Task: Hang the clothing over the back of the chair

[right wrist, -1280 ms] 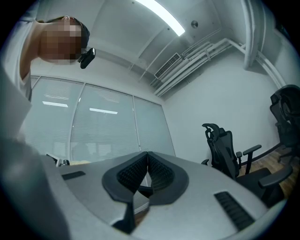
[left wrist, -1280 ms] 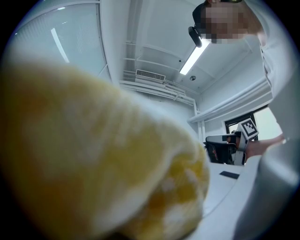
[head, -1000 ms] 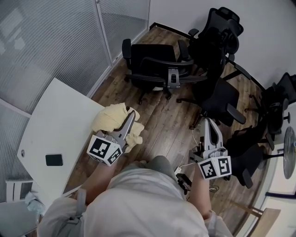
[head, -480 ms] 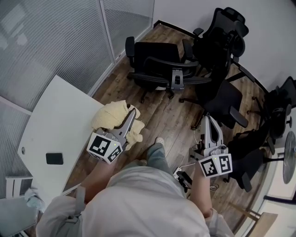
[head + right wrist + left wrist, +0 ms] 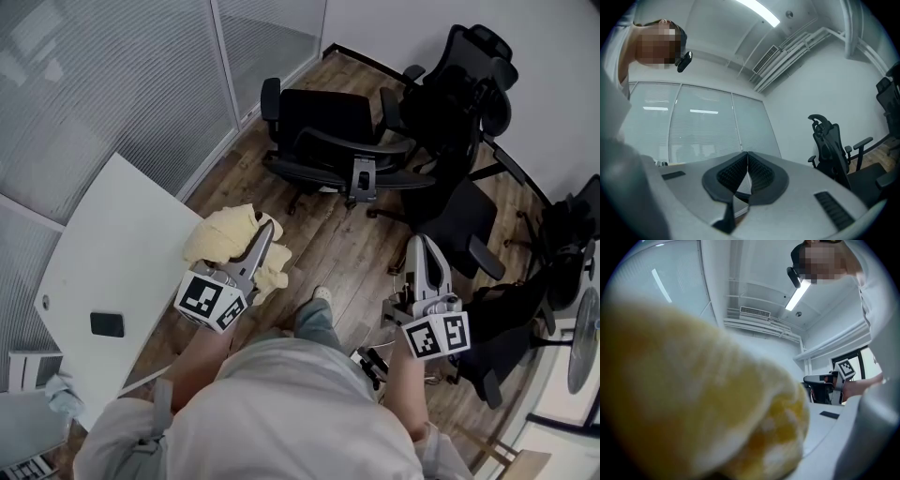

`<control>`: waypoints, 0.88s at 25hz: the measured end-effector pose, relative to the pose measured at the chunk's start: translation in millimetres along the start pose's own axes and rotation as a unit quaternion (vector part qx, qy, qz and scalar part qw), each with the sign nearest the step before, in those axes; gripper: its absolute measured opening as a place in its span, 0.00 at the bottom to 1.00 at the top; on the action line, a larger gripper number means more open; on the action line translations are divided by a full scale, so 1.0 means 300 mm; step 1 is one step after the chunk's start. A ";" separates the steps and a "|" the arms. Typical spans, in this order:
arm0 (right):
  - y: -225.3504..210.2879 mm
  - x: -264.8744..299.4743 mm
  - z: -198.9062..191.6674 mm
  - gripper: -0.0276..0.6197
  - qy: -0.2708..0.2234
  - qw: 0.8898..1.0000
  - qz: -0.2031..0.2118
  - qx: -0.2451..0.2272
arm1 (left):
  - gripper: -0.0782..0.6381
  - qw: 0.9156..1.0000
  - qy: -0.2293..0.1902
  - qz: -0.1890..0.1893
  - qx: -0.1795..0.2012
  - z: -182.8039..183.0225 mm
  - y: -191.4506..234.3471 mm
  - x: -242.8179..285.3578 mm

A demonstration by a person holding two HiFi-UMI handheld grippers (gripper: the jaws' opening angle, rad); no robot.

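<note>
1. The clothing (image 5: 225, 236), at left, is soft, fluffy, matt cloth.
2. The floor (image 5: 328, 253) is smooth wood planking with a slight sheen.
3. The table (image 5: 103, 272) top is smooth matt white.
4. The right gripper (image 5: 747, 159) is matt grey plastic, ribbed black inside.

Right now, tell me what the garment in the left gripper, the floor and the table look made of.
The garment: soft, fuzzy pale-yellow fabric, probably fleece or plush; it bunches in puffy folds in the left gripper. The floor: brown planks with grain lines, wood or wood-look laminate, slight sheen. The table: smooth matte white top, likely laminate.
</note>
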State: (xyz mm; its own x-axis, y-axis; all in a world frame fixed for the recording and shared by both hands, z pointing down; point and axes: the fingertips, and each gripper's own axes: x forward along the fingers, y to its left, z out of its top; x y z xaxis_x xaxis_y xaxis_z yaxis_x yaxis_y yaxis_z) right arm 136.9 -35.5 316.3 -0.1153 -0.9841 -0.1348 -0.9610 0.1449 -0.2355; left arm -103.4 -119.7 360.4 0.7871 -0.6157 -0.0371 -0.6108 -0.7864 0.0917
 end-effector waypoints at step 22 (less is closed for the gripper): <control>-0.320 0.453 0.025 0.08 0.010 0.996 0.086 0.025 | 0.24 0.998 -0.005 0.067 0.012 0.020 0.097 0.381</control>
State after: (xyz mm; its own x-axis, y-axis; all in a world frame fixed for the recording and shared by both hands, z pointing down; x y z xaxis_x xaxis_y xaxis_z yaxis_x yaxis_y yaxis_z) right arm 215.4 -182.2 313.3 -0.2835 -0.9459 -0.1575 -0.9125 0.3166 -0.2591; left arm -31.8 -213.2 352.8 0.6974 -0.7158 -0.0355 -0.7125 -0.6979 0.0734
